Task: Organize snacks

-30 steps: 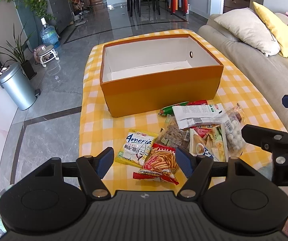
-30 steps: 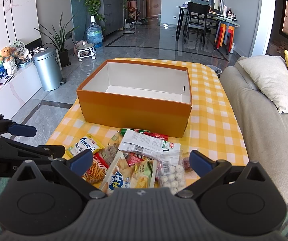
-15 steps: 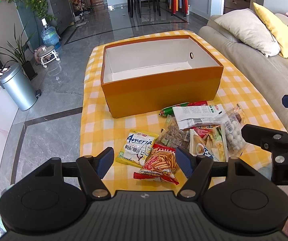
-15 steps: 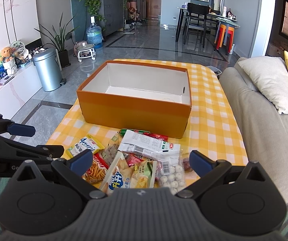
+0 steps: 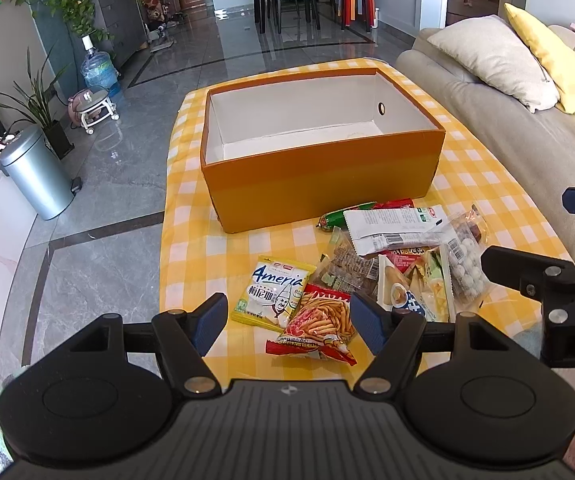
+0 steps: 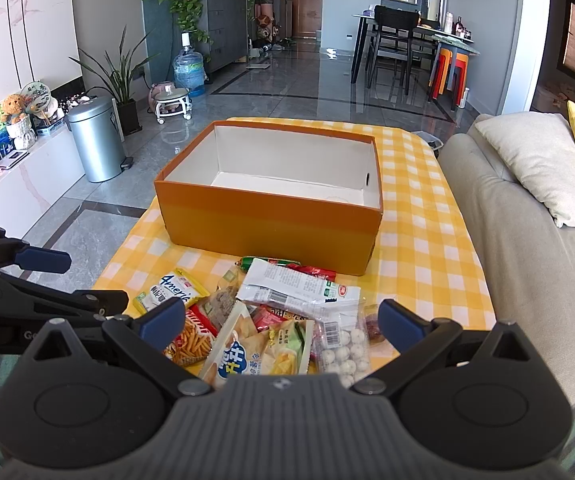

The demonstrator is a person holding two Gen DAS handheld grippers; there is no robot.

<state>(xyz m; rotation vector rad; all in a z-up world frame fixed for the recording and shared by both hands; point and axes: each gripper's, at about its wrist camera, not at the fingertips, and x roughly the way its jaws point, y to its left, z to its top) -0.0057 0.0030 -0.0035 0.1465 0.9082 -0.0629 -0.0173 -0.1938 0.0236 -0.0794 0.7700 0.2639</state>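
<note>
Your left gripper is spread wide and holds nothing; it hangs over the near edge of the table, just above the red bag of sticks. Your right gripper is also spread and empty, over the snack pile. The orange box stands farther back on the checked cloth, open, with only its white inside showing. The snacks lie in a heap just near of it, none inside.

From the left view you see the yellow packet whole, left of the pile; the right view shows it half hidden behind the left gripper's finger. The right view shows the bag of white balls more fully.
</note>
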